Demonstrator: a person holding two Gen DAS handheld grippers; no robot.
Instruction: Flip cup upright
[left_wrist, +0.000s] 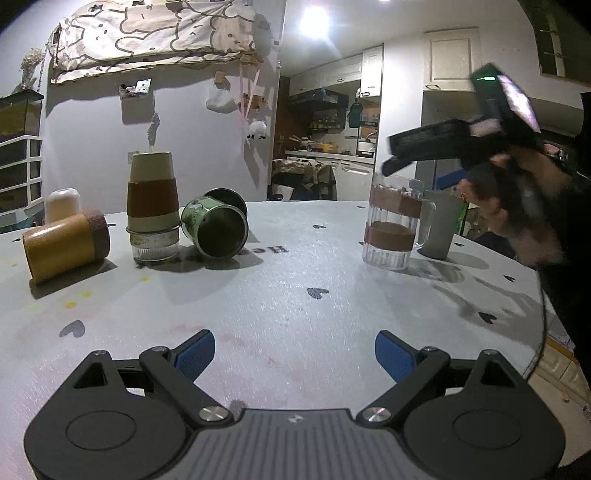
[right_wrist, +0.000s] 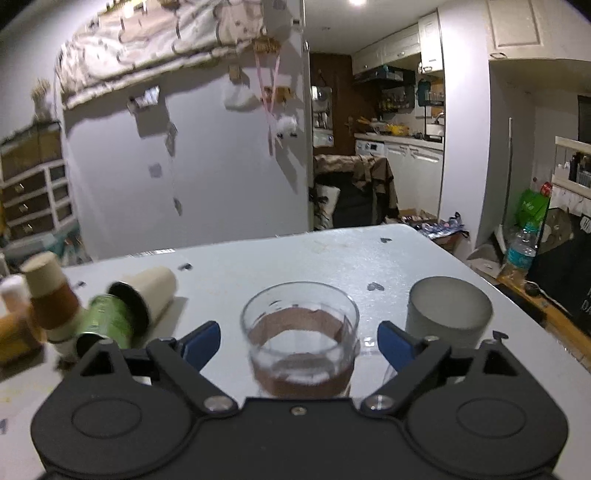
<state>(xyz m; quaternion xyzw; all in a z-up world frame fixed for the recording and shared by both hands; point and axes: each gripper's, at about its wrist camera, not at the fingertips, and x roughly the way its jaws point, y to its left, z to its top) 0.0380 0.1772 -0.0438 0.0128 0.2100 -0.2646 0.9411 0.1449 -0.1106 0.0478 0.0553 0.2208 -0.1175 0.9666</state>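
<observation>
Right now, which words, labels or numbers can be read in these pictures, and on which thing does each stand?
"He": dark print on the grey heart-patterned table cover; the rest is hidden by the tipped green metal mug.
Mug's pattern: too blurred to read.
Black board: white letters cut off, unreadable.
Plastic water bottle: label too blurred.

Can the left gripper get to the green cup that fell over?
Probably yes. The left hand-held gripper is open, and only bare table lies between it and the green cup, whose mouth faces it. The stacked cups crowd one side.
</observation>
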